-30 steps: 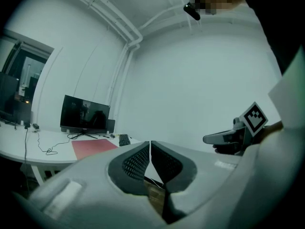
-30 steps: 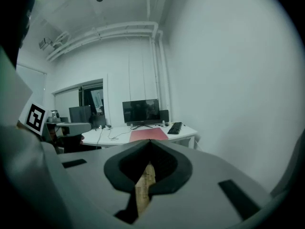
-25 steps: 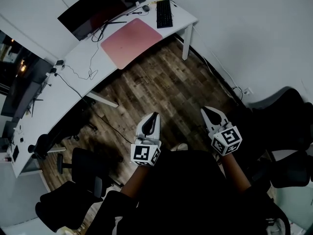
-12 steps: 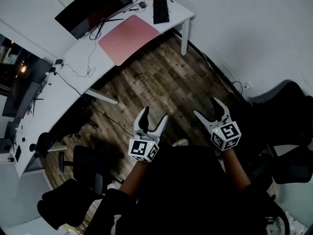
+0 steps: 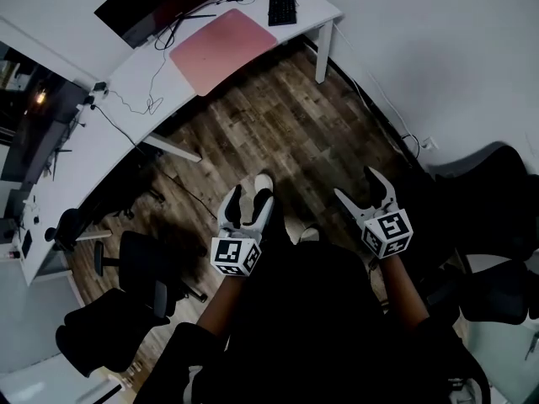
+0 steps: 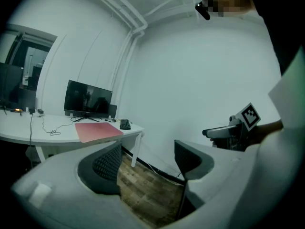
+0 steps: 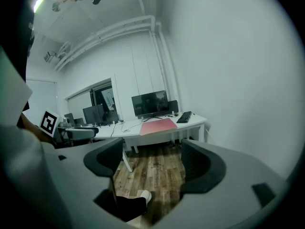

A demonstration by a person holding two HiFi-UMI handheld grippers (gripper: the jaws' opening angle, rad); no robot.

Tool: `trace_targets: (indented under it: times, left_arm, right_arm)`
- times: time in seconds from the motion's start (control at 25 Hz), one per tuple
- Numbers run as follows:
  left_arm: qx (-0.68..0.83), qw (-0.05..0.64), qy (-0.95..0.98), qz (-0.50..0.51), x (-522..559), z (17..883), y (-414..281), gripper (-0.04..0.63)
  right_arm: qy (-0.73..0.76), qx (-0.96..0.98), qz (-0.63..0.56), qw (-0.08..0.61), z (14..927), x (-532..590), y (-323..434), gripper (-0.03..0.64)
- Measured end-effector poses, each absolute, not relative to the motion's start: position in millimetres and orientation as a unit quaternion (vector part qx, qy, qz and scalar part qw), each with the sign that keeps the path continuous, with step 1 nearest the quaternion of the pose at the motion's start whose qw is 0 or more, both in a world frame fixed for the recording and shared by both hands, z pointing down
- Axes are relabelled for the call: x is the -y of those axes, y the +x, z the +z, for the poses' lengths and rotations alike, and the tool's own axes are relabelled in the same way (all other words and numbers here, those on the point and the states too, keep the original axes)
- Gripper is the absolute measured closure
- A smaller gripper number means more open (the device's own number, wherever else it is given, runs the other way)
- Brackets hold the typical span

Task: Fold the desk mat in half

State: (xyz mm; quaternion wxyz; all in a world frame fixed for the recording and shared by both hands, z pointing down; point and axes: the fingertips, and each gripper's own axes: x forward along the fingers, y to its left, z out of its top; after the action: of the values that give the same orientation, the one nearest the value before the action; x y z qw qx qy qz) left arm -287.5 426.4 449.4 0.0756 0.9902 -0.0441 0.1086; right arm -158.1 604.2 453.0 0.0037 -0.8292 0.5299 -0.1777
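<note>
A pink desk mat (image 5: 222, 49) lies flat on the long white desk (image 5: 126, 99) at the far side of the room; it also shows as the desk mat (image 6: 97, 130) in the left gripper view and the desk mat (image 7: 158, 125) in the right gripper view. Both grippers are held in the air over the wooden floor, several steps away from the desk. My left gripper (image 5: 245, 207) is open with nothing between its fingers. My right gripper (image 5: 364, 190) is also open and empty. The right gripper (image 6: 228, 131) appears at the right of the left gripper view.
A black keyboard (image 5: 282, 2) and a monitor (image 5: 168, 2) stand on the desk beside the mat, with cables (image 5: 156, 99) trailing left. Black office chairs (image 5: 126, 297) stand at the left and right (image 5: 497, 217). A white wall runs along the right. A white shoe (image 5: 262, 183) shows below.
Both grippers went from shut to open. The left gripper drifted slightly left, and a foot has stepped forward on the floor.
</note>
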Motion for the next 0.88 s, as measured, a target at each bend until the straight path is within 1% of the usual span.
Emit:
trace_targets:
  times: [0.2,0.44,0.6,0.8,0.88]
  left_arm:
    - [0.057,0.079,0.988,0.118,-404,453,-292,0.264]
    - [0.054,0.094,0.989,0.105,-378,455,-261,0.264]
    - [0.060,0.097,0.989,0.098,-349,456,-243,0.263]
    - [0.085,0.121,0.984,0.102,-293,470,-213,0.264]
    - [0.088,0.118,0.984,0.101,-270,470,-198,0.264]
  right_arm:
    - [-0.831,-0.521,-0.193,0.008,459,-599,-140,0.250]
    - [-0.828,-0.516,-0.219,0.006,477,-580,-130,0.250]
    - [-0.823,-0.519,-0.232,-0.007,485,-562,-114,0.250]
    - [-0.825,-0.513,-0.234,-0.046,494,-522,-71,0.250]
    - [-0.825,-0.509,-0.239,-0.053,498,-503,-52,0.250]
